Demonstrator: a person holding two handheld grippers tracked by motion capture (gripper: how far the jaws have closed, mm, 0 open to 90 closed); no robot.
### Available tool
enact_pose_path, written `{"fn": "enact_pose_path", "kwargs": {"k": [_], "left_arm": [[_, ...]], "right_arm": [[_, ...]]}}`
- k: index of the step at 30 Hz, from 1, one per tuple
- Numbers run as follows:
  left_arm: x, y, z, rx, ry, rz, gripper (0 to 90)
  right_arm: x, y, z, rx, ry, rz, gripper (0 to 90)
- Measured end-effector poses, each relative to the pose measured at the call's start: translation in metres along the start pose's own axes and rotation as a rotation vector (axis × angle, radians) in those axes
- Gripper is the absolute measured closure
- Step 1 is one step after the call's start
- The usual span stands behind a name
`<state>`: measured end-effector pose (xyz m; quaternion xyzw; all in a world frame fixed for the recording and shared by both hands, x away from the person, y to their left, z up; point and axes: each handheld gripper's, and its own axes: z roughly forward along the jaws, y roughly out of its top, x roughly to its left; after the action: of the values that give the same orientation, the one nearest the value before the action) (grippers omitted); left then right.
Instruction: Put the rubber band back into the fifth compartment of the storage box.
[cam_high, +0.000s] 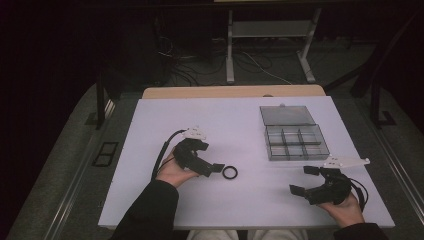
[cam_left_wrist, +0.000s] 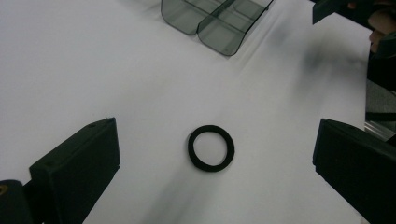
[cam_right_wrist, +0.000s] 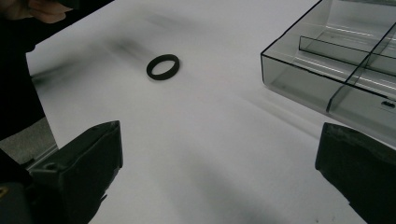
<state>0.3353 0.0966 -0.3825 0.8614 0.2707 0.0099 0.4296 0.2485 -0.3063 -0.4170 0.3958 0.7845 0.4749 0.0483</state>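
Note:
A small black ring (cam_high: 230, 172) lies flat on the white table (cam_high: 240, 120), left of centre. My left gripper (cam_high: 212, 157) is just left of the ring and points at it, jaws wide open. In the left gripper view the ring (cam_left_wrist: 211, 148) lies on the table between and just ahead of the open jaws of that gripper (cam_left_wrist: 217, 135), touching neither. My right gripper (cam_high: 304, 180) hovers near the front right, open and empty. From the right gripper view the ring (cam_right_wrist: 163, 67) is farther off, beyond the spread jaws of that gripper (cam_right_wrist: 219, 135).
A clear grey compartment box (cam_high: 296, 142) with its lid (cam_high: 287, 115) folded back stands at the right rear, near the right gripper; its compartments look empty (cam_right_wrist: 336, 60). Table edges are close behind both hands.

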Motion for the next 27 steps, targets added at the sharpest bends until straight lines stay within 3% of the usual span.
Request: {"fn": "enact_pose_path", "kwargs": {"k": [27], "left_arm": [[0.019, -0.005, 0.033, 0.086, -0.01, -0.025, 0.2]], "right_arm": [[0.0, 0.0, 0.0, 0.001, 0.002, -0.003, 0.5]]}}
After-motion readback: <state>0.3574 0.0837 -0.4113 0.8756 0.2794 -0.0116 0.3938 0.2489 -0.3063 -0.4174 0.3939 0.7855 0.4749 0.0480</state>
